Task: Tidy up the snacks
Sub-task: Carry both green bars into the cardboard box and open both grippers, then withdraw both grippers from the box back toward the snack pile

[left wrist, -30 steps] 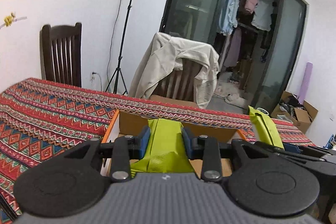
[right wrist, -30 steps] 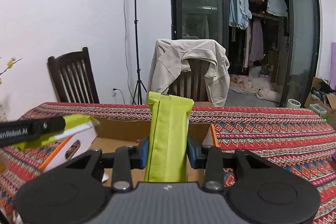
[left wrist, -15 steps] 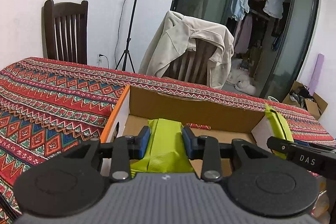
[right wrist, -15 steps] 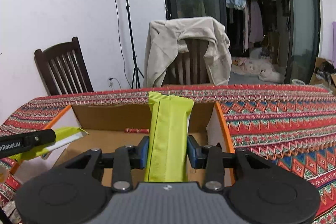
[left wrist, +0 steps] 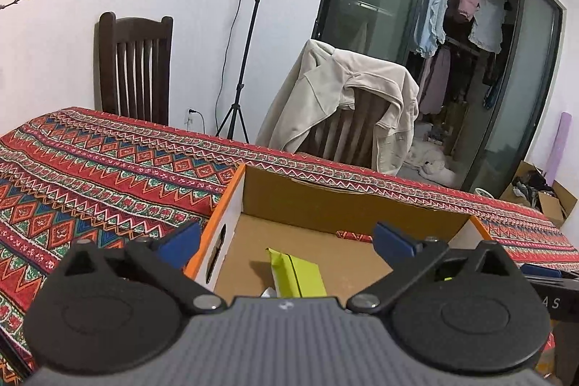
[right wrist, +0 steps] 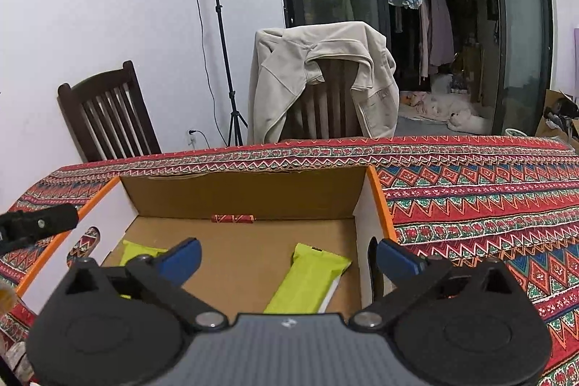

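Both of your grippers are letting go over the cardboard box (right wrist: 246,194): the left gripper (left wrist: 286,239) and the right gripper (right wrist: 287,254) have their jaws opening wide with nothing pinched. One green snack bar (right wrist: 307,277) lies on the box floor near its right wall, another green bar (left wrist: 295,272) near its left wall. Judging by this, the drop-off step is ending; next, lift both clear of the box and look for remaining snacks on the surface (right wrist: 470,190).

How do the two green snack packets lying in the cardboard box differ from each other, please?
In the right wrist view, the right packet shows nearly whole, lying slanted near the cardboard box right wall. The left packet sits by the left wall, mostly hidden behind a tong finger. Both are lime green and rest flat on the box floor, apart from each other.
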Motion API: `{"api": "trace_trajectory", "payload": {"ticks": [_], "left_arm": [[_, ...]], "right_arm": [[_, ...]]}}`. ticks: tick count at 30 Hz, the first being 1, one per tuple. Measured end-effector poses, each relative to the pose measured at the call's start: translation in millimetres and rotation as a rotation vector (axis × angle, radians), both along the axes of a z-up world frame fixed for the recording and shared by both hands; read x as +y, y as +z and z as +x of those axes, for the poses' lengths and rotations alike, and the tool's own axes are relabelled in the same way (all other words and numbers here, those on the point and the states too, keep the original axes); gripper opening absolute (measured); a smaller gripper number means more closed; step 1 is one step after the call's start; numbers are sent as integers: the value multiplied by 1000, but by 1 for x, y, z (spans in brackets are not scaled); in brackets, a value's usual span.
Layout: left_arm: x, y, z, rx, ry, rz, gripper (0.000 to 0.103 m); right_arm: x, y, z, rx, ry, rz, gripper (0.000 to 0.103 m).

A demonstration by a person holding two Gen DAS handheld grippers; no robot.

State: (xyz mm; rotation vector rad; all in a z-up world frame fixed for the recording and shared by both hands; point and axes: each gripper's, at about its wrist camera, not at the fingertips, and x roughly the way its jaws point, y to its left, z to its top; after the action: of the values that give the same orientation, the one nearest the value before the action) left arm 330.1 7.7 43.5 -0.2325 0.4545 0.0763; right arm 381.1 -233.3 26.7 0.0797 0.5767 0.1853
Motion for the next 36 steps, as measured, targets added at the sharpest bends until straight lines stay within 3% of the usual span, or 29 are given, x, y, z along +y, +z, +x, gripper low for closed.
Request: {"api": "trace_trajectory", "payload": {"ticks": [9, 21, 36], "left_arm": [[-2, 10, -6, -1, -8, -9, 103], [10, 33, -46, 9, 6, -16, 103], [25, 21, -123, 34, -38, 1, 103]], "right_arm": [[0, 8, -7, -12, -5, -5, 103], [5, 36, -56, -51, 16, -55, 103], [3, 17, -135, -7, 42, -71, 103]]}}
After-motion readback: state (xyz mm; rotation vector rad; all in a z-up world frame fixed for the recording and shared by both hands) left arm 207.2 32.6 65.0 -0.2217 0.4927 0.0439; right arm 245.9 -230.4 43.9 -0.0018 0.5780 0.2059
